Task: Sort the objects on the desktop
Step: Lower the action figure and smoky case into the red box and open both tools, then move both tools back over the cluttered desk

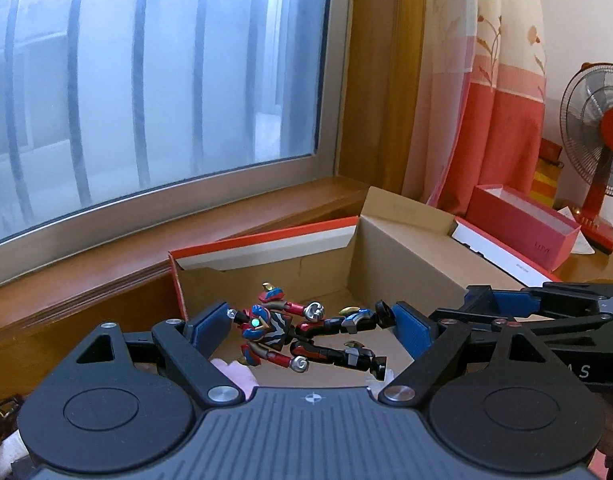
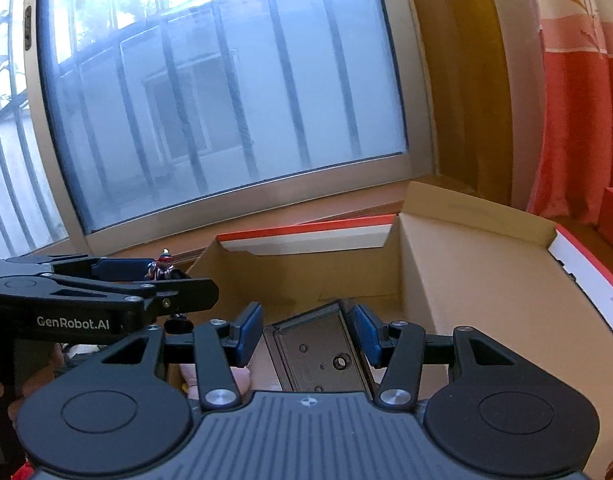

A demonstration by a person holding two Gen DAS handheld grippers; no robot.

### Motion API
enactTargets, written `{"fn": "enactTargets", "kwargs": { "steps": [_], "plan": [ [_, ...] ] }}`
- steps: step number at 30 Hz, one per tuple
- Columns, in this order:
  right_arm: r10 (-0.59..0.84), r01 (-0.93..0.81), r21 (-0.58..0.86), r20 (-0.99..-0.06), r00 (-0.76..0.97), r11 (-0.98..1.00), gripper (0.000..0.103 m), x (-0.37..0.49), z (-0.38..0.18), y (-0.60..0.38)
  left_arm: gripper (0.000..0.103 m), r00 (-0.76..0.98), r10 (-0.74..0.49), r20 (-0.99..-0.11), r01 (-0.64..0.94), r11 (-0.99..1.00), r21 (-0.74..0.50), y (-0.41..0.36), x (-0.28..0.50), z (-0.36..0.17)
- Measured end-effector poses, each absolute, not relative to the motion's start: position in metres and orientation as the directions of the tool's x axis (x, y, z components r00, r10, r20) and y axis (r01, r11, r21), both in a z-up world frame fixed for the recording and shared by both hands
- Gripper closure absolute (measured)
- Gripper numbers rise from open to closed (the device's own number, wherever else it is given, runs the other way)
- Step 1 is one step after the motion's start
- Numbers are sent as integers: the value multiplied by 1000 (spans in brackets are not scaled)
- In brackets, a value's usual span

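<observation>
My left gripper [image 1: 312, 332] is shut on a red, blue and black robot figure [image 1: 302, 334], gripped lengthwise between the blue pads over the open cardboard box [image 1: 290, 272]. It also shows in the right wrist view [image 2: 162, 270], still with the figure [image 2: 164, 266]. My right gripper [image 2: 308, 332] is shut on a grey rectangular plastic case [image 2: 318, 354], held over the same box [image 2: 446, 280]. A pink soft thing [image 1: 236, 372] lies in the box below the left gripper.
The box stands against a wooden window sill [image 1: 106, 264]. A pink open box [image 1: 522, 224] and a white flat box [image 1: 502, 256] lie to the right, with a red fan [image 1: 602, 140] and curtain behind. Small items lie at the left edge [image 1: 2, 412].
</observation>
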State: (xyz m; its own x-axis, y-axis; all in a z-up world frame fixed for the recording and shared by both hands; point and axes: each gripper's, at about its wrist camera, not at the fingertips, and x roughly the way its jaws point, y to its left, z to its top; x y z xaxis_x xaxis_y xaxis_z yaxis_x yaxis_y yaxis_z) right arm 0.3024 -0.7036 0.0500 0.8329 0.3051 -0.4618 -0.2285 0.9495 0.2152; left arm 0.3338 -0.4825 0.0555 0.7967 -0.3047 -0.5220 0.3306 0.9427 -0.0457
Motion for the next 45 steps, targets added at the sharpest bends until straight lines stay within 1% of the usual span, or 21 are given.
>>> {"fn": "enactTargets", "kwargs": {
  "steps": [10,19,31,33,45],
  "plan": [
    [288,-203,221,-483,827,954,49,308,46,-709,16,784,-289,-550,321,946,-40,-491,334,50],
    [278,-200,207,-476,835,958,48,299,52,-707,15,793,-271,-546,298,954,-39,-485,325,55],
    [276,-214,183,-463,842,959,41,287,58,-692,10,821,-252,-512,265,963,-48,-469,302,67],
    [276,-217,178,-460,844,960,39,284,59,-688,9,826,-246,-507,257,965,-50,-464,297,69],
    [286,-246,147,-458,842,958,33,274,64,-657,7,843,-206,-497,197,978,-71,-432,273,73]
  ]
}}
